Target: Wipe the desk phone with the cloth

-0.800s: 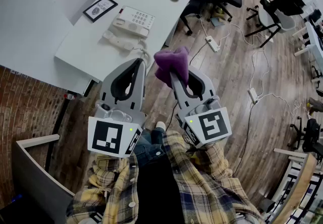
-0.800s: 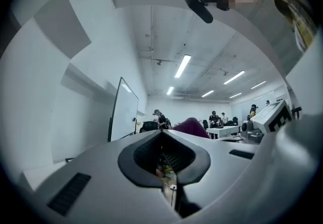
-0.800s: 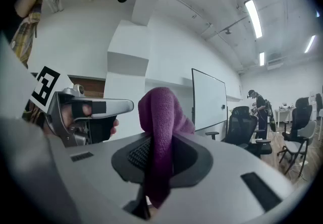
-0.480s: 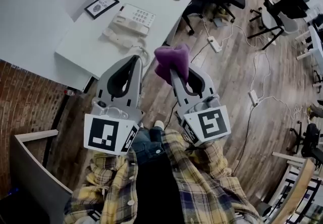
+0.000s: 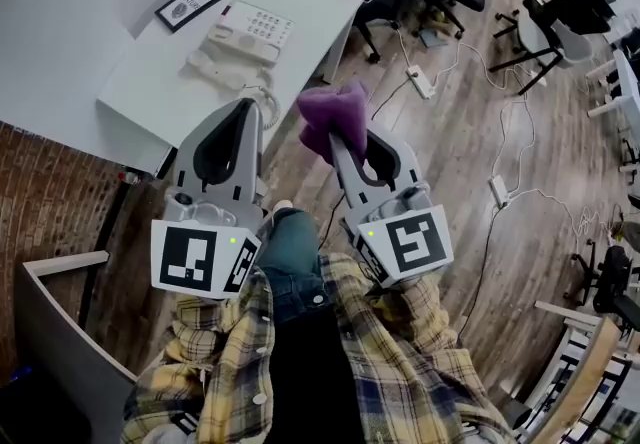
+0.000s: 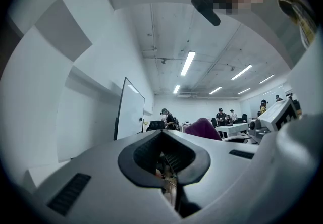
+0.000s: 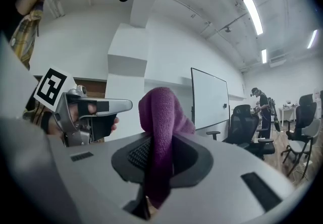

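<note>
Left gripper (image 5: pixel 242 110): jaws pressed together, nothing inside, held up in the air.
Right gripper (image 5: pixel 341 139): pinching the purple cloth (image 5: pixel 333 115), just beside the left one.
Phone (image 5: pixel 250 29): on the white desk (image 5: pixel 150 92), well apart from the cloth.
Handset (image 5: pixel 222 72): lying just beside the phone.

Bare desk (image 5: pixel 150 92) surrounds the phone (image 5: pixel 250 29), save a framed card (image 5: pixel 187 4) and, apparently, its handset (image 5: pixel 222 67) alongside.
</note>
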`<state>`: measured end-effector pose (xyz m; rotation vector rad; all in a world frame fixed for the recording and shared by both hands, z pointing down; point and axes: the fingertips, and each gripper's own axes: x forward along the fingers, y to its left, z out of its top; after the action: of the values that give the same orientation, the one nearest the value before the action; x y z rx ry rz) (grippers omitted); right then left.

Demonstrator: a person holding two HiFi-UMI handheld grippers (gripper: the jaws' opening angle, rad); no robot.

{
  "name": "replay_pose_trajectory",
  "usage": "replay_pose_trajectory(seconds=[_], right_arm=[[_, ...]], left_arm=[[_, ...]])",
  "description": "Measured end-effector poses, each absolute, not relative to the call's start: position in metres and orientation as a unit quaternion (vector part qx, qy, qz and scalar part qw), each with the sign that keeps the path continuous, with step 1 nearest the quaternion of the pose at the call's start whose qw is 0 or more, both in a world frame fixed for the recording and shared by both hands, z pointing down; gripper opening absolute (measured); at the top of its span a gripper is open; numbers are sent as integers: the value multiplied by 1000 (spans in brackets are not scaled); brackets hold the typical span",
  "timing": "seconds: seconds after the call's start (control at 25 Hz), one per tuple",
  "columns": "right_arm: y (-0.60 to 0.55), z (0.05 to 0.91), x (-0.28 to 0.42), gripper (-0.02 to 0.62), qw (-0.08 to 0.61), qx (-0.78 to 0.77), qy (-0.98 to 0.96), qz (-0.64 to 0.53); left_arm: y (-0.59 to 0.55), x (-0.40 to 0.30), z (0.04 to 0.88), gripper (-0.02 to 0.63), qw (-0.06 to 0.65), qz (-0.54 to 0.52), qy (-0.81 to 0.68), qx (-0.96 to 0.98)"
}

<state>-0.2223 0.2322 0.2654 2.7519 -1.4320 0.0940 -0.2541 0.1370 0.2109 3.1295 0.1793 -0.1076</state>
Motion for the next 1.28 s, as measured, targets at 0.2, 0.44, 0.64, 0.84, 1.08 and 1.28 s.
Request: replay_pose_trajectory(seconds=[0.2, 0.44, 0.64, 0.84, 1.08, 1.28], right_arm=[[226, 279, -195, 69, 13, 879, -476, 40], [204, 284, -139, 69, 24, 871, -488, 52], [161, 279, -83, 69, 41, 852, -518, 55], [116, 275, -30, 69, 53, 834, -546, 52], [78, 280, -3, 69, 56, 817, -570, 60], [55, 284, 7, 69, 61, 805, -587, 62]], left_arm=[[128, -222, 213, 15, -3, -35, 50, 998], [109, -163, 214, 15, 4, -35, 40, 999], [80, -107, 202, 14, 4, -43, 21, 999], [42, -61, 196, 15, -8, -50, -6, 999], [9, -48, 204, 15, 4, -43, -42, 998], [-16, -51, 210, 14, 11, -36, -69, 997]])
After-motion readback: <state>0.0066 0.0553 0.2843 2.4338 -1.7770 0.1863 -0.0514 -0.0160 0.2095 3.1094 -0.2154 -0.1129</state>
